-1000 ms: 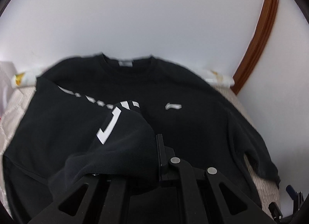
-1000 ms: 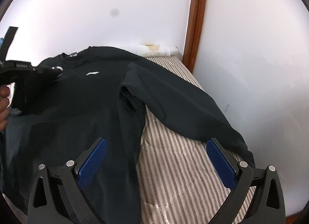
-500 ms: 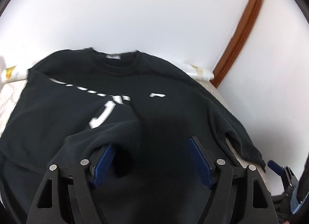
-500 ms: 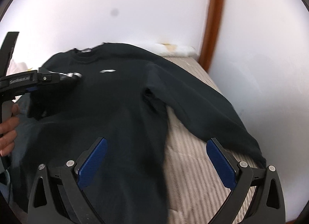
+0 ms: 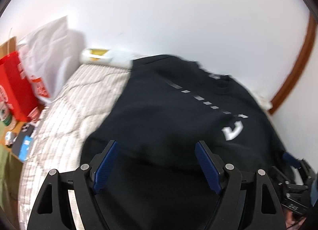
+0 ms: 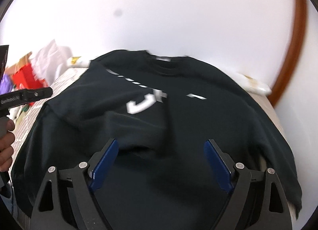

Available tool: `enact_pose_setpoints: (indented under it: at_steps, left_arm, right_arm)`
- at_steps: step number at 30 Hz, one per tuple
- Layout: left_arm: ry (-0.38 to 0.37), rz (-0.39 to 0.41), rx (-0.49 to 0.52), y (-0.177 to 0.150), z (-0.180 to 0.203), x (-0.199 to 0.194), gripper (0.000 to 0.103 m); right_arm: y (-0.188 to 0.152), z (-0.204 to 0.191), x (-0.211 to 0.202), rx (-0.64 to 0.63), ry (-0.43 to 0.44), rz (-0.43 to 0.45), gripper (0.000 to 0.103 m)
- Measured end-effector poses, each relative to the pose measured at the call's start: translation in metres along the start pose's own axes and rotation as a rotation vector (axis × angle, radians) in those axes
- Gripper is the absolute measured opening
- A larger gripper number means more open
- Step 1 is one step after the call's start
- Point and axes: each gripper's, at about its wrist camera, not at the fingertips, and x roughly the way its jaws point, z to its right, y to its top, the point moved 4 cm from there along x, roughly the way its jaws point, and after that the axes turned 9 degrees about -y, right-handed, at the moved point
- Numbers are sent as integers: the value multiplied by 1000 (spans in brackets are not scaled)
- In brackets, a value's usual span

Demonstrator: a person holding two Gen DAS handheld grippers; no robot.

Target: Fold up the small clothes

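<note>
1. A black sweatshirt (image 6: 178,122) is seen spread over a bed (image 5: 65,111) covered with a pale striped quilt, its collar lying at the far end by the white wall (image 6: 178,15).
2. One sleeve, printed with white lettering (image 6: 143,104), is seen folded across the chest, and a small white logo (image 6: 195,96) is visible to its right.
3. The left tongs (image 5: 157,162) are held spread wide above the near part of the sweatshirt, with nothing pinched between the blue pads (image 5: 105,162).
4. The right tongs (image 6: 161,162) are likewise held spread apart over the near hem, and no cloth is gripped by them.
5. In the right wrist view, the left tongs are seen at the far left edge, held by a hand (image 6: 6,140).
6. A red bag (image 5: 14,89) and a white plastic bag (image 5: 49,55) are seen left of the bed, and a brown wooden frame (image 6: 292,55) is visible on the right.
7. Both views are blurred.
</note>
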Motion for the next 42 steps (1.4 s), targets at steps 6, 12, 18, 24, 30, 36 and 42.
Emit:
enact_pose_setpoints:
  at_steps: [6, 12, 18, 24, 30, 36, 42]
  left_arm:
    - [55, -28, -41, -7, -38, 28, 78]
    - [79, -49, -39, -14, -48, 44, 78]
    - [55, -63, -55, -20, -56, 52, 77]
    - [149, -70, 45, -25, -43, 58, 78]
    - [122, -63, 34, -24, -48, 58, 78]
    - [115, -55, 31, -25, -47, 57, 78]
    - [59, 14, -2, -22, -48, 43, 79]
  right_arm:
    - [12, -72, 20, -100, 92, -17, 87]
    - [9, -107, 64, -160, 95, -87, 86]
    - [12, -96, 83, -111, 107, -76, 10]
    - [37, -21, 55, 11, 62, 37, 9]
    - [26, 73, 72, 192, -1, -11, 10]
    - [-12, 136, 91, 258, -149, -128, 15]
    - [-19, 153, 75, 298, -139, -111, 57]
